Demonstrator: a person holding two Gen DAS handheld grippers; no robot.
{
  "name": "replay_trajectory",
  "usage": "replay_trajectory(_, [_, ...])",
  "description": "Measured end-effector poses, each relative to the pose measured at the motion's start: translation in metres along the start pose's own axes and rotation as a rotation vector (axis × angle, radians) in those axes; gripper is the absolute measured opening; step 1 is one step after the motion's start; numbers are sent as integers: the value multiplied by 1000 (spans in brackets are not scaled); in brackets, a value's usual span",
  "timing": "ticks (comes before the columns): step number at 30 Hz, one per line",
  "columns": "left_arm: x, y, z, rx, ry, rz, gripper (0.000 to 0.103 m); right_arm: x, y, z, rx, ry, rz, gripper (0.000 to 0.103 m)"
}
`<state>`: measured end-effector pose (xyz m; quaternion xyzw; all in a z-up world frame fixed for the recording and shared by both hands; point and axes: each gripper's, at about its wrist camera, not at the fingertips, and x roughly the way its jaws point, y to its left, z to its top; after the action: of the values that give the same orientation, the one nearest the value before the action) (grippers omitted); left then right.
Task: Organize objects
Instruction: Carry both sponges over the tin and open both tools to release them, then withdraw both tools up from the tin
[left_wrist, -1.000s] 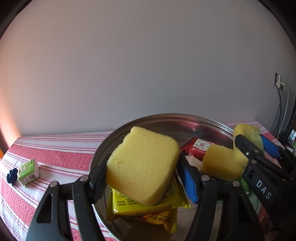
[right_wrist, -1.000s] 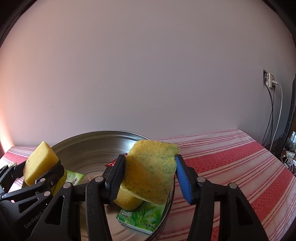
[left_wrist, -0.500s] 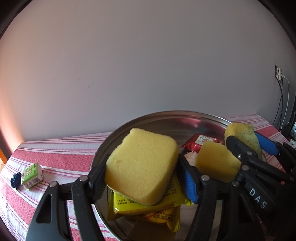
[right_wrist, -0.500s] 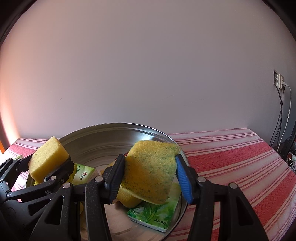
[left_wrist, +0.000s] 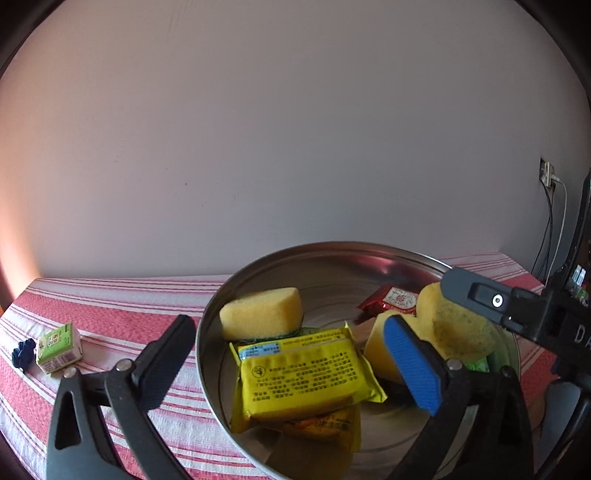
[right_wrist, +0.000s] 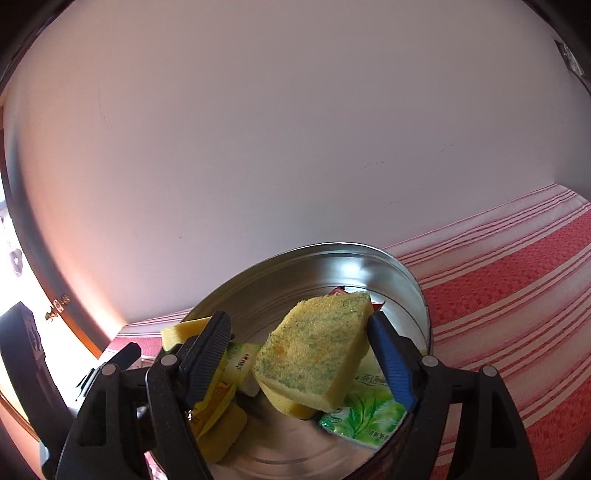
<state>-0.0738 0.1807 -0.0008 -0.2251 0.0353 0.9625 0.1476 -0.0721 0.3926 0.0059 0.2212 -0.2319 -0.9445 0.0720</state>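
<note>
Where the round metal bowl (left_wrist: 221, 295) sits on the striped surface (left_wrist: 110, 306), I see it holding most items: a plain yellow sponge (left_wrist: 260, 313), yellow snack packets (left_wrist: 303, 373) and a red packet (left_wrist: 393, 297). My left tool (left_wrist: 291, 363) hangs spread wide, gripping nothing. My right tool (right_wrist: 299, 363) stands parted around a green-flecked sponge (right_wrist: 317, 350); I cannot tell if it is let go. A small green carton (left_wrist: 59, 347) waits outside, so I judge the job nearly finished.

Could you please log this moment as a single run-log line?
left gripper: open | plain sponge: in metal bowl | right gripper: open | green-flecked sponge: between jaws
</note>
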Motion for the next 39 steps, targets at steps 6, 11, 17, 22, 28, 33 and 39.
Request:
replay_trajectory(6, [-10, -3, -4, 26, -22, 24, 103, -3, 7, -2, 8, 8, 33, 78])
replay_trajectory(11, [-9, 0, -4, 15, -13, 72, 103, -22, 35, -10, -158, -141, -273, 78])
replay_trajectory(17, [-8, -2, -8, 29, -22, 114, 103, -26, 46, -13, -274, -207, -397, 78])
replay_trajectory(22, [-11, 2, -8, 15, -31, 122, 103, -31, 48, -18, -290, -215, -389, 79])
replay_trajectory(28, [-11, 6, -8, -1, -19, 132, 103, -19, 44, -16, -282, -232, -399, 79])
replay_trajectory(33, [-14, 4, -8, 12, -25, 132, 103, -22, 42, -16, -261, -240, -390, 79])
replay_trajectory(39, [-13, 4, -8, 12, -14, 135, 103, -22, 41, -16, -252, -229, -383, 79])
